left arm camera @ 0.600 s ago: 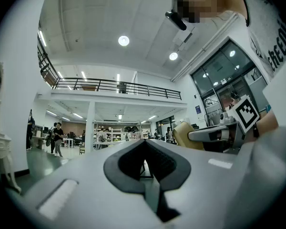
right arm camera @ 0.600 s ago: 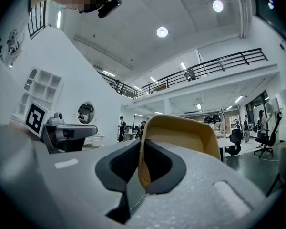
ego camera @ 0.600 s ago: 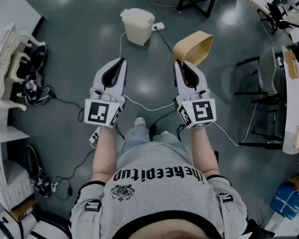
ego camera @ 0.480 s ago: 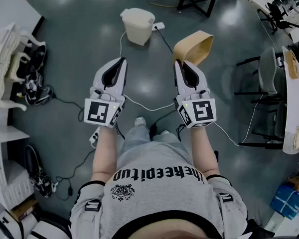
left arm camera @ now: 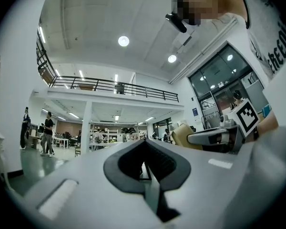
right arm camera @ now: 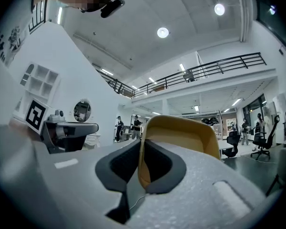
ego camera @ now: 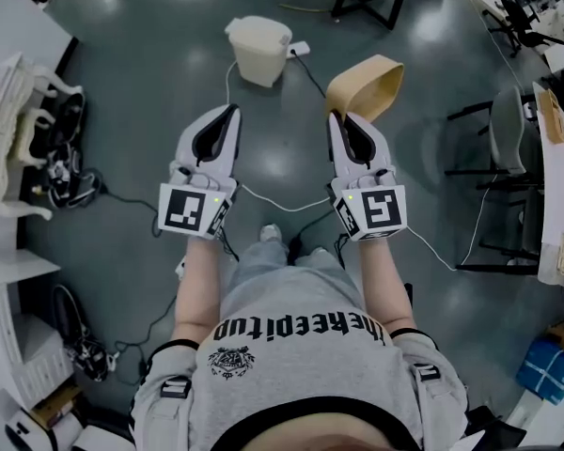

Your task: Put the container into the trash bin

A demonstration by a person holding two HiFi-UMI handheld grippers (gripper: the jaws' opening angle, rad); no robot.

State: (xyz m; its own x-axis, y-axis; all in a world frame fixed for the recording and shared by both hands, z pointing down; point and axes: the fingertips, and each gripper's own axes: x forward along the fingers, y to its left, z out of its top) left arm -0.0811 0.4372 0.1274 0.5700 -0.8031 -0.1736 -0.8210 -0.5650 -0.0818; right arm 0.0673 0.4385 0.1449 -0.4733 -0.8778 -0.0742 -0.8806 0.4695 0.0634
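A tan, shallow container point(ego camera: 365, 85) hangs in the air, pinched by its rim in my right gripper point(ego camera: 336, 120), which is shut on it. In the right gripper view the container point(right arm camera: 181, 142) rises from between the jaws, its wall clamped at the tips of the right gripper point(right arm camera: 142, 162). My left gripper point(ego camera: 229, 114) is level with it, to the left, shut and holding nothing; the left gripper view shows the left gripper point(left arm camera: 144, 168) with its jaws closed on air. A cream trash bin point(ego camera: 258, 49) stands on the floor ahead, between and beyond both grippers.
Cables point(ego camera: 273, 200) and a white power strip point(ego camera: 298, 50) lie on the grey floor near the bin. A black chair point(ego camera: 501, 139) and a white table point(ego camera: 555, 186) stand at the right. White shelving point(ego camera: 14, 130) and clutter line the left.
The head view has shifted slightly, so the floor and its objects slide a little. Both grippers and the held container keep their positions.
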